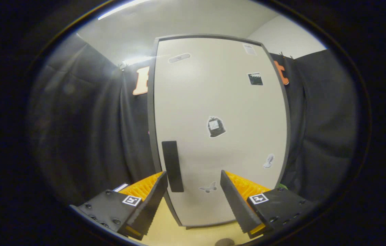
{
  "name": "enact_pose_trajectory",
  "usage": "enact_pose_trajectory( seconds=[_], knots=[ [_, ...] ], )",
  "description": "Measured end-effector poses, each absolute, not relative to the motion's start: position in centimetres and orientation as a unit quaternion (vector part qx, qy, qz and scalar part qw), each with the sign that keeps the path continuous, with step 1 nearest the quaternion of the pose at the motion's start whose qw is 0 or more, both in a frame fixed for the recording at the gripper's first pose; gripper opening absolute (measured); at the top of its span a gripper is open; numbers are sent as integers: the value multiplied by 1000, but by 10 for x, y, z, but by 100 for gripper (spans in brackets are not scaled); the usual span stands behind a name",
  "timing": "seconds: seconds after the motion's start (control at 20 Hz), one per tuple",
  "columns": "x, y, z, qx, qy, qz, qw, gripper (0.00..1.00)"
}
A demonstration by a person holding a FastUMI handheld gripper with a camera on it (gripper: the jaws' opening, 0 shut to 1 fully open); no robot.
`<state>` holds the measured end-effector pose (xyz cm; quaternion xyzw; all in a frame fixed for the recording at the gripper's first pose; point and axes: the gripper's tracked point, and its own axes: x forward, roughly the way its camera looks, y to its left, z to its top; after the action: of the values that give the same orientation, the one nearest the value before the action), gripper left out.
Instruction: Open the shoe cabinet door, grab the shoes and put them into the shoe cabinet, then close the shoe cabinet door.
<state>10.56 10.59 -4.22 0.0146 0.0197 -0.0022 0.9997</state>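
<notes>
A tall white shoe cabinet [213, 102] with a dark frame stands straight ahead, its door shut. A dark vertical handle [173, 166] sits low on the door's left side, just beyond my left finger [152, 201]. Several stickers dot the door. My gripper [193, 182] is open, fingers wide apart with nothing between them, pointing at the lower part of the door close to the handle.
Black cloth walls [87, 136] hang left and right of the cabinet. A pale wooden floor [196, 235] lies below the cabinet's base. A small dark round spot [224, 242] sits on the floor near my fingers.
</notes>
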Motion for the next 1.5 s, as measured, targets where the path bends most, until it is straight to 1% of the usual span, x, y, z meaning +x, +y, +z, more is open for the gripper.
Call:
enact_pose_trajectory(
  seconds=[0.35, 0.7, 1.15, 1.5],
  knots=[
    [151, 130, -64, 27, 29, -3, 999, 98],
    [175, 134, -69, 29, 25, -18, 999, 98],
    [176, 139, -66, 15, 21, -26, 999, 49],
    [176, 139, -66, 8, 19, -31, 999, 29]
  ],
)
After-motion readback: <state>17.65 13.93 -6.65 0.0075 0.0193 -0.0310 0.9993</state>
